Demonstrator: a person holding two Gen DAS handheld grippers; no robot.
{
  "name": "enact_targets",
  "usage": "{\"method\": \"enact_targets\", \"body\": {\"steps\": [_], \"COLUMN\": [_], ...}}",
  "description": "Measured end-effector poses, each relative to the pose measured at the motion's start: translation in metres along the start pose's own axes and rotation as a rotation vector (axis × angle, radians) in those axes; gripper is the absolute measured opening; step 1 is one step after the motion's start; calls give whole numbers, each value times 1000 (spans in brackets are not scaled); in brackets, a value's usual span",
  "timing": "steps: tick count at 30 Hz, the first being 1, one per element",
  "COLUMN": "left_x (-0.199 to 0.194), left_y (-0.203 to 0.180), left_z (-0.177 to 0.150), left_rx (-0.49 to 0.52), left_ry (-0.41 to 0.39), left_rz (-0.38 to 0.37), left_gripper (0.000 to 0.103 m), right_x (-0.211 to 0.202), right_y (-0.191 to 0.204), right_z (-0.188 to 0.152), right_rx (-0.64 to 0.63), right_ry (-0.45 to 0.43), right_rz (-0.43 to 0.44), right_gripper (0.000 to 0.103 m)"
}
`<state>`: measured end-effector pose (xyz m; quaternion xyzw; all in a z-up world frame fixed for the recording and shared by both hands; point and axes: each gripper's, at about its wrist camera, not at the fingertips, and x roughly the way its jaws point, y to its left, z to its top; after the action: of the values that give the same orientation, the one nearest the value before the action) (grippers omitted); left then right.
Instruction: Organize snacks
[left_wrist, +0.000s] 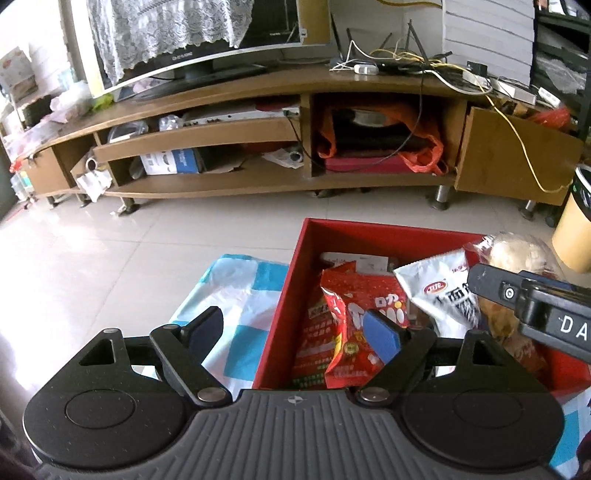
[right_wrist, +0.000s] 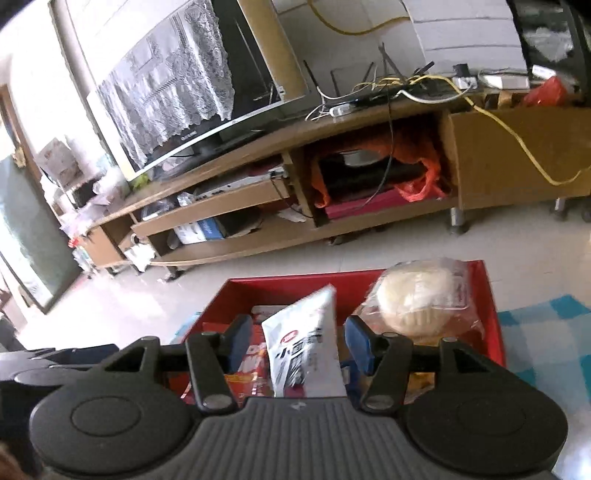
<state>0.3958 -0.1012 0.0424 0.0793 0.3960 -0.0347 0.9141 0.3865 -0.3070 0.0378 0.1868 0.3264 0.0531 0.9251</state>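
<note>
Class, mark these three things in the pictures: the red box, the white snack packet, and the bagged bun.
red box (left_wrist: 280, 314), left wrist view, on its left outer wall.
white snack packet (right_wrist: 306, 332), right wrist view, on its printed front.
bagged bun (right_wrist: 417, 291), right wrist view, on the bun's pale top.

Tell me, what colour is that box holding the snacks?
Red. The box shows best in the left wrist view.

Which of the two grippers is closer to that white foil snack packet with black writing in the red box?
Right. The right gripper has the white foil snack packet between its open fingers. The left gripper hangs over the red box's left wall, beside a red snack bag.
</note>
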Motion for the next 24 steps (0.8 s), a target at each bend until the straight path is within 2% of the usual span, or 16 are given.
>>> {"method": "enact_targets", "body": {"steps": [4,7,13,15,19,24], "left_x": [-6,-12,-28,-33,-46,-52], "left_y": [-4,-9,-18,-21,-23,-18], "left_z": [0,0,-2,-3,-5,-10], "left_rx": [8,20,39,37,41,1], "left_ry": [-5,5,-8,-14,-35,0], "left_rz": [-6,-9,-9,-6,-7,-39], "left_gripper": [87,95,96,102,103,103], "right_x": [-8,-16,-33,-39,-52,-69], "right_y": [1,0,-4,-4,-7,-7], "right_z": [-2,-2,-4,-6,-8,-7], "right_rx": [-24,-32,-54,-67,-79,-85], "right_ry": [2,7,24,31,32,28], "right_rz": [-36,-56,-102,-117,-138,-166], "right_gripper": [53,53,53,53,53,53]}}
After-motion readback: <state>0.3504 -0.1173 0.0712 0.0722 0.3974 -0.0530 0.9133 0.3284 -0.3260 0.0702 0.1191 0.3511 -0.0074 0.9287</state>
